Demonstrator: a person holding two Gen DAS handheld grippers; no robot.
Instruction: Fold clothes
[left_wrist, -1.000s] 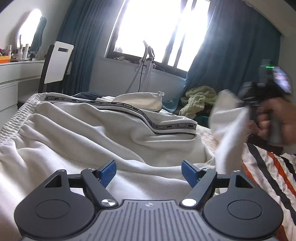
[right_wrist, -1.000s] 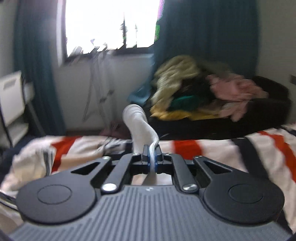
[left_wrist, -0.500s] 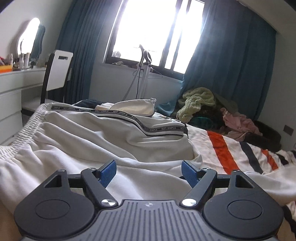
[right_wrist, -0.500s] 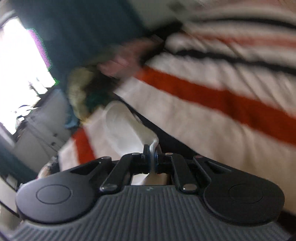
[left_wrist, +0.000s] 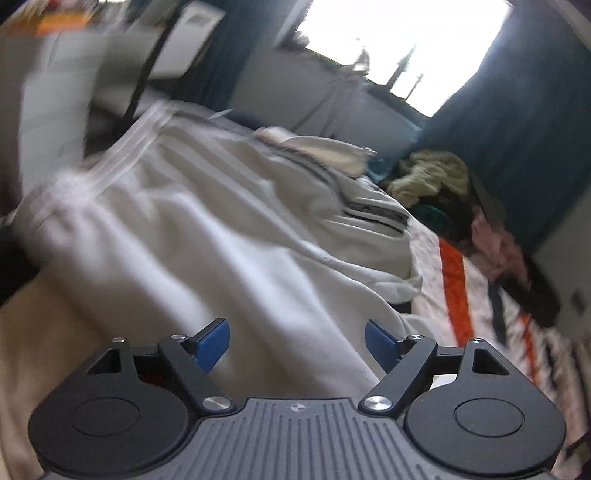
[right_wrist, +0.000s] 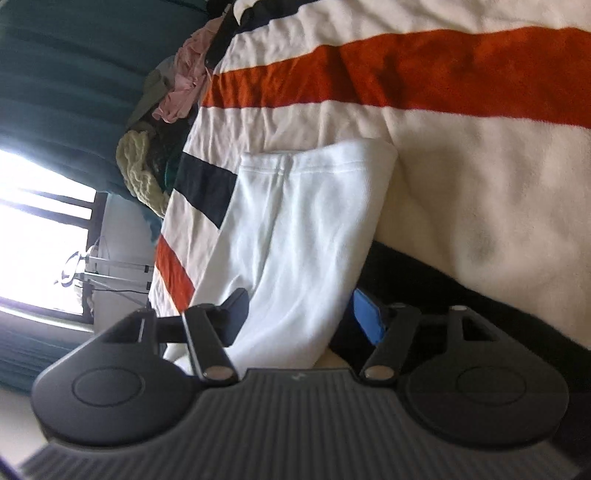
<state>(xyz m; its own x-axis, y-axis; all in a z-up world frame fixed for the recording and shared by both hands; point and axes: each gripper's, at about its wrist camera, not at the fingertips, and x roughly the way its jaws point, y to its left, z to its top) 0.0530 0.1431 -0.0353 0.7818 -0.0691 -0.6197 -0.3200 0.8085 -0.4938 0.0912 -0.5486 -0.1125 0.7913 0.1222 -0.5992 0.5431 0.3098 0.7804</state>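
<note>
On the striped blanket, right gripper jaws, earlier clamped, are opening around the white sleeve; left gripper jaws apart

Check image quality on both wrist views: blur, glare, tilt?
Left wrist view: motion-smeared white trousers, window blown out, left gripper sharp. Right wrist view: rolled sideways, mostly sharp; white garment and striped blanket clear, window overexposed at the left edge.
</note>
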